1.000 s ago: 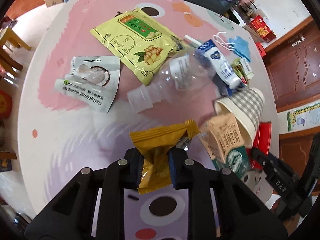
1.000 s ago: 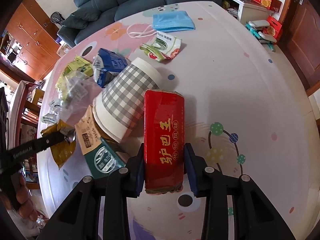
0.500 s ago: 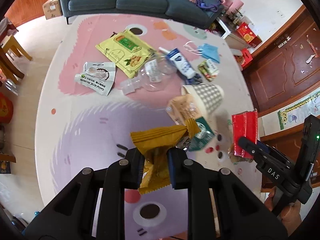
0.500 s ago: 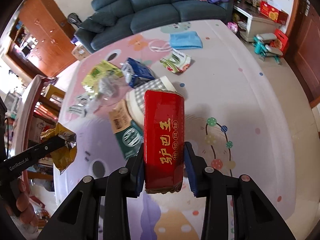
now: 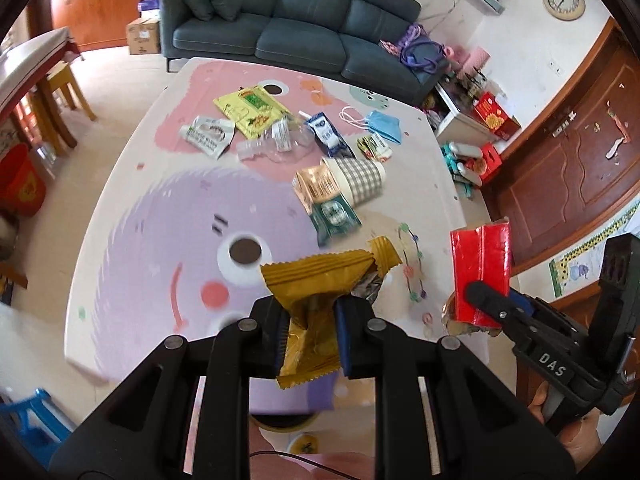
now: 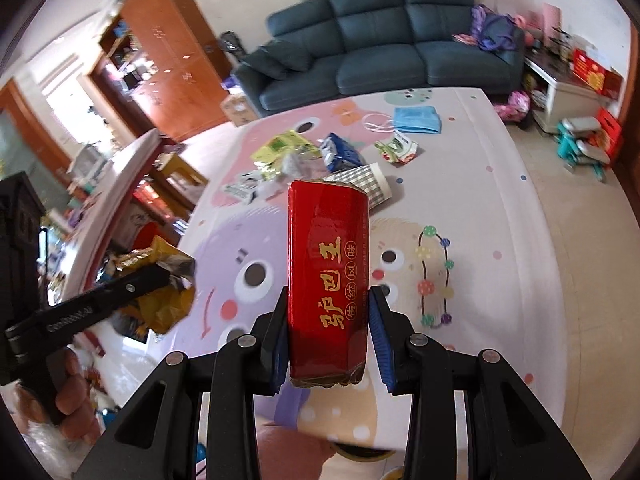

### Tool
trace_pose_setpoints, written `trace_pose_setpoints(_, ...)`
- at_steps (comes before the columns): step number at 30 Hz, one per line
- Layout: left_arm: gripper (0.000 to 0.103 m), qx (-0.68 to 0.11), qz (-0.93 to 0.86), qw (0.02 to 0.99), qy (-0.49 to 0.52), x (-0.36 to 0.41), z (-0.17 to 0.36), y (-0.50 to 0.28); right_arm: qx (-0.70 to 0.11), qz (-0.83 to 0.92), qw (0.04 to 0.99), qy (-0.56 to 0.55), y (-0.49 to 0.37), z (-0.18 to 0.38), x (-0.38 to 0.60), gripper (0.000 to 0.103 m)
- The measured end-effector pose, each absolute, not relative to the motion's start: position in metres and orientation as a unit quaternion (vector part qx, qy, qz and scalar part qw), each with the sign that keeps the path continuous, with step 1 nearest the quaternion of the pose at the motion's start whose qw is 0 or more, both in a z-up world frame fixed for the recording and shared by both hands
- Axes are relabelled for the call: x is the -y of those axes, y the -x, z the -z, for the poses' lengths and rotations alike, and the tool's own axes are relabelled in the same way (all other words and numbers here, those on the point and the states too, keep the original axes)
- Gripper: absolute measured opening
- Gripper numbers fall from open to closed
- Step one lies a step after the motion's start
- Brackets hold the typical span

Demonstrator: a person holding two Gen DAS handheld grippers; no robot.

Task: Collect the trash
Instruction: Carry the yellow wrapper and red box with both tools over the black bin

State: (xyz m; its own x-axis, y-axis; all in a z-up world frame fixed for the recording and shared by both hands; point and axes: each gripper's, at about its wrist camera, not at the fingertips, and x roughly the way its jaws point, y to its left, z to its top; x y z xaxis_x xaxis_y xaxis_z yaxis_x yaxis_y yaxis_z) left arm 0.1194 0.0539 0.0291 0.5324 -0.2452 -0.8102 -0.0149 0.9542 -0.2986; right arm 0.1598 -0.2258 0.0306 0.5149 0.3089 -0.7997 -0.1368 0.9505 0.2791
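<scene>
My left gripper (image 5: pixel 310 338) is shut on a crumpled yellow snack wrapper (image 5: pixel 320 280), held high above the near end of the table (image 5: pixel 132 208). My right gripper (image 6: pixel 328 336) is shut on a red snack packet (image 6: pixel 328 264) with gold lettering, also lifted clear of the table. In the left wrist view the red packet (image 5: pixel 480 268) hangs at the right. In the right wrist view the yellow wrapper (image 6: pixel 164 280) shows at the left. More trash lies mid-table: a checked paper cup (image 5: pixel 358 176), a green-and-tan packet (image 5: pixel 326 200), a clear bottle (image 5: pixel 280 144).
A blue milk carton (image 5: pixel 328 138), a blue face mask (image 5: pixel 384 124), a yellow ginger sachet (image 5: pixel 252 110) and a white wrapper (image 5: pixel 206 136) lie toward the far end. A dark sofa (image 5: pixel 296 28) stands behind the table. Wooden stools (image 5: pixel 60 92) stand at the left.
Both grippers have risen and pulled back from the table with their wrappers; the trash pile now looks smaller and farther away. The grips have not changed.
</scene>
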Motion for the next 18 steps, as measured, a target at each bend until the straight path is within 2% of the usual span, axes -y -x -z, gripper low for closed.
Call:
trace_pose_setpoints(11, 0.016, -0.478, 0.017, 0.865, 0.148, -0.016, -0.023, 0.013, -0.467, -0.219, 0.853, -0.077, -0.039, -0.04, 0.252, 0.035)
trace_pose_setpoints(18, 0.016, -0.5, 0.013, 0.858, 0.115, -0.004, -0.024, 0.056, -0.496, -0.243, 0.828, -0.094, 0.009, -0.021, 0.253, 0.035)
